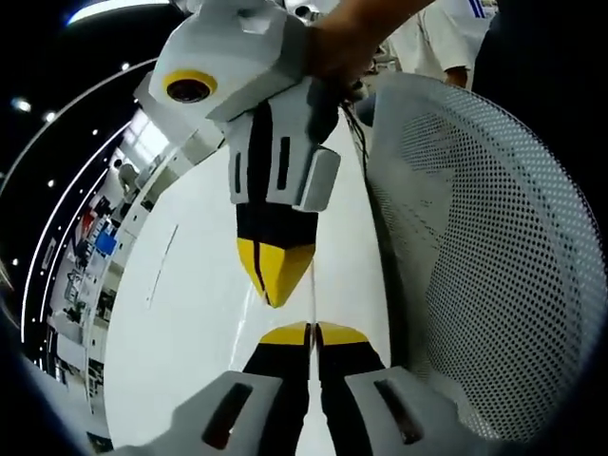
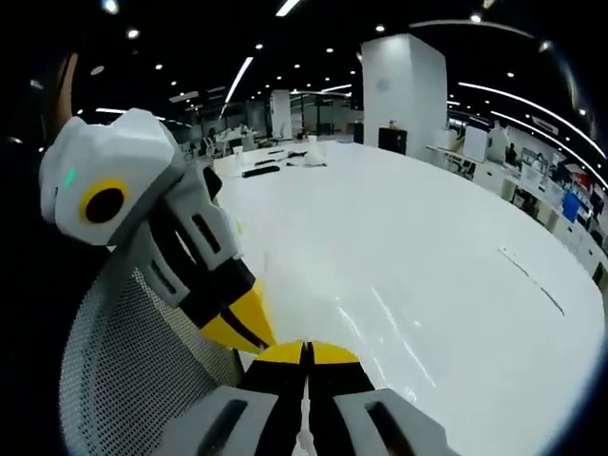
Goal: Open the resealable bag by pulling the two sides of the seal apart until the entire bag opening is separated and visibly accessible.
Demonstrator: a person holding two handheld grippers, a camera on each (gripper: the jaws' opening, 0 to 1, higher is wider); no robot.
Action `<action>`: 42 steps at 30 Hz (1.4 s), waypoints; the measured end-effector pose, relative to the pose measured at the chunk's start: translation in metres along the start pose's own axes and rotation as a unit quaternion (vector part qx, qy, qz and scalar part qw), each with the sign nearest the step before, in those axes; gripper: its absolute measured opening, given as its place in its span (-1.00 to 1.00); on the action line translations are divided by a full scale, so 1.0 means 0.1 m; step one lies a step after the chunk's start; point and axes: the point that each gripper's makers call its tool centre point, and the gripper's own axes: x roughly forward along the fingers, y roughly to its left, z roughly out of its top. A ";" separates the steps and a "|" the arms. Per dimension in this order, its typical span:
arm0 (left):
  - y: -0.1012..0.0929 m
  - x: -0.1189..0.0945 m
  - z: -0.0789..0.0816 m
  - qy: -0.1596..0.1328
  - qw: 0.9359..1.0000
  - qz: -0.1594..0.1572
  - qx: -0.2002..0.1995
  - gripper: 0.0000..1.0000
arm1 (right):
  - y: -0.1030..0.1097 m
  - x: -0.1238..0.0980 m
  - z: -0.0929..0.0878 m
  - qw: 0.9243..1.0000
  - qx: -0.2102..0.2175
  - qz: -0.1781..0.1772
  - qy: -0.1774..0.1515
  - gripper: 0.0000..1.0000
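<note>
Both grippers, left [image 1: 308, 330] and right [image 2: 306, 349], are showing jaws pressed together over the white table [image 2: 427, 247], crowding a mesh chair back [image 1: 494, 247].

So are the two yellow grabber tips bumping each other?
Apart. In the left gripper view, the right gripper ends short of the left gripper, with white table between.

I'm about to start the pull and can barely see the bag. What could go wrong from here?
1. The left gripper and right gripper are both shut, tips nearly meeting, and the bag is a faint clear line between them. One gripper may be pinching both sides, so pulling might drag the bag, not part the seal.
2. The mesh chair back sits close beside them; a wide pull could strike it.
</note>
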 end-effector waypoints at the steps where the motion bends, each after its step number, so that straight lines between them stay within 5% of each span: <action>1: 0.00 0.00 0.00 -0.001 1.000 0.000 0.000 -1.00 | -0.01 -0.01 0.01 1.000 0.002 -0.003 -0.002 -1.00; 21: -0.11 0.01 0.04 -0.005 1.000 -0.020 -0.002 -1.00 | -0.26 -0.11 0.16 0.998 0.024 -0.039 -0.030 -1.00; 42: 0.04 0.00 0.03 -0.003 1.000 -0.002 -0.004 -1.00 | -0.48 -0.27 0.50 0.994 0.006 -0.085 -0.064 -1.00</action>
